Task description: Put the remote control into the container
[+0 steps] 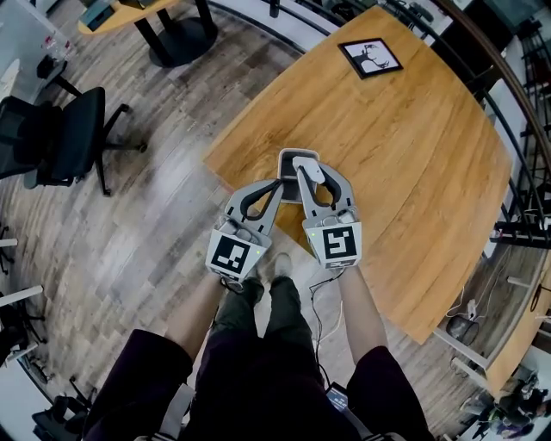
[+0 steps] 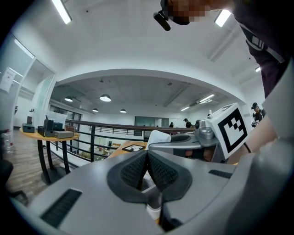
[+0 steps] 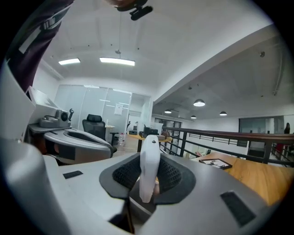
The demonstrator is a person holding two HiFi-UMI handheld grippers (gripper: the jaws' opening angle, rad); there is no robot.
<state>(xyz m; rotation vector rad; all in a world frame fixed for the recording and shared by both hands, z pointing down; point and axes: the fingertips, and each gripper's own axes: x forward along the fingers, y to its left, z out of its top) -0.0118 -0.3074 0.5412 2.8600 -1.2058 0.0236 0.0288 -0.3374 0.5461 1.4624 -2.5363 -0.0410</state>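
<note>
A white remote control [image 3: 149, 156] stands upright between the dark ribbed pads of my right gripper [image 3: 149, 176], which is shut on it. From the head view the right gripper [image 1: 304, 168] holds the remote [image 1: 311, 170] just over a small grey container [image 1: 285, 156] at the near edge of the wooden table [image 1: 413, 146]. Beside it on the left, my left gripper [image 1: 276, 184] hangs with its pads pressed together and nothing between them. The left gripper view shows the left gripper [image 2: 147, 166] shut, with the remote's tip [image 2: 158, 136] past it.
A black-framed picture [image 1: 370, 57] lies at the table's far side. A black office chair [image 1: 69, 133] stands on the wood floor to the left, and a round table [image 1: 129, 13] farther back. A dark railing [image 3: 220, 137] runs behind the table. The person's legs are below.
</note>
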